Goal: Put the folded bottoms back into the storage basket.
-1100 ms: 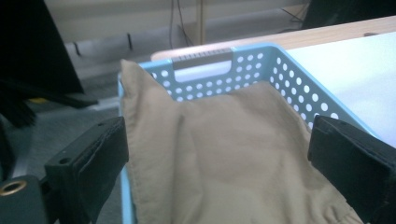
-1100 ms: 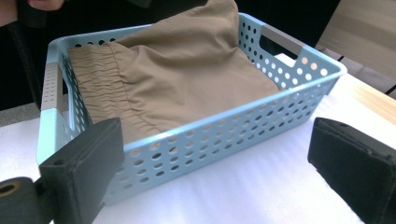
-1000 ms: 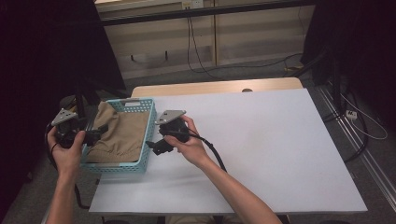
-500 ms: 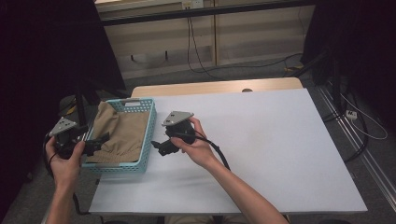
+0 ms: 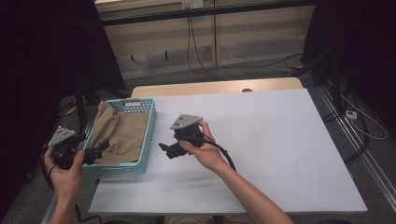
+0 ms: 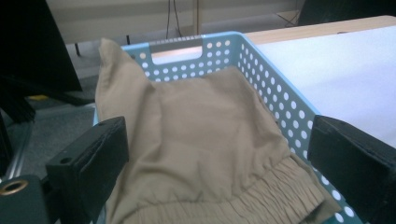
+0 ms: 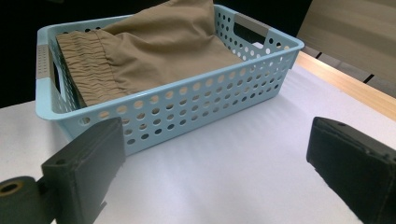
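Tan garment (image 6: pixel 196 140) lies in the blue basket (image 5: pixel 148 135), long axis near-to-far w/ elastic waistband at basket's near end; left gripper (image 6: pixel 219 172) nearer, jaws apart, straddling that waistband at the rim; right gripper (image 5: pixel 164 150) just right of basket, jaws apart, empty.
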`<move>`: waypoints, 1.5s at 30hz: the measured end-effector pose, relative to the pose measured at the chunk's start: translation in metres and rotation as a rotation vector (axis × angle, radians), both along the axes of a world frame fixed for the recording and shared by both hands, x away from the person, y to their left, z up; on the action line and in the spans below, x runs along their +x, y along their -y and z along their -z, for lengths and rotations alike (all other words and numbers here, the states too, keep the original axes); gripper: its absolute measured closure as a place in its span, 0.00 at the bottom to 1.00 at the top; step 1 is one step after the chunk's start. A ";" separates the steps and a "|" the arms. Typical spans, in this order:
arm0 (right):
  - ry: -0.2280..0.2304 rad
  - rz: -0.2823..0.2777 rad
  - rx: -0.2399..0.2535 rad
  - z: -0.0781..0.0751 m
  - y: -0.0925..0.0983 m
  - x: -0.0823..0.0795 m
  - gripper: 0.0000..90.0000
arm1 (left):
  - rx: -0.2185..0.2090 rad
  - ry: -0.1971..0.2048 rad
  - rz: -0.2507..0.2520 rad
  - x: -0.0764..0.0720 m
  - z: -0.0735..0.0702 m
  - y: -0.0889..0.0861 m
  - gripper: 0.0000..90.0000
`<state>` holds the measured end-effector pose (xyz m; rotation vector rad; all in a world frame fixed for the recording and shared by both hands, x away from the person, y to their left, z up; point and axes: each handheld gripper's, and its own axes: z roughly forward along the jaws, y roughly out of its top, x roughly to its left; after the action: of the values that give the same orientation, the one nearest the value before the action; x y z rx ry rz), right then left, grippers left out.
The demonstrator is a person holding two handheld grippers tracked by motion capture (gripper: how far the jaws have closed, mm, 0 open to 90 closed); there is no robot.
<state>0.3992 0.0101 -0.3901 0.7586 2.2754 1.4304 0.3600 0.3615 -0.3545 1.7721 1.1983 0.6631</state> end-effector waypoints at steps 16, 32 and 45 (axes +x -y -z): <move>-0.006 0.035 0.015 0.012 0.015 -0.018 0.06 | -0.030 -0.012 0.086 -0.026 0.006 0.027 0.06; 0.004 0.081 -0.027 0.015 0.050 -0.030 0.03 | -0.014 -0.036 0.179 -0.027 0.014 0.069 0.06; -0.001 0.111 -0.031 0.016 0.079 -0.042 0.03 | 0.017 -0.032 0.284 -0.018 0.020 0.109 0.06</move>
<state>0.3568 -0.0690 -0.4065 0.8620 2.2133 1.3425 0.3417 0.2527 -0.3745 1.9268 0.9380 0.4805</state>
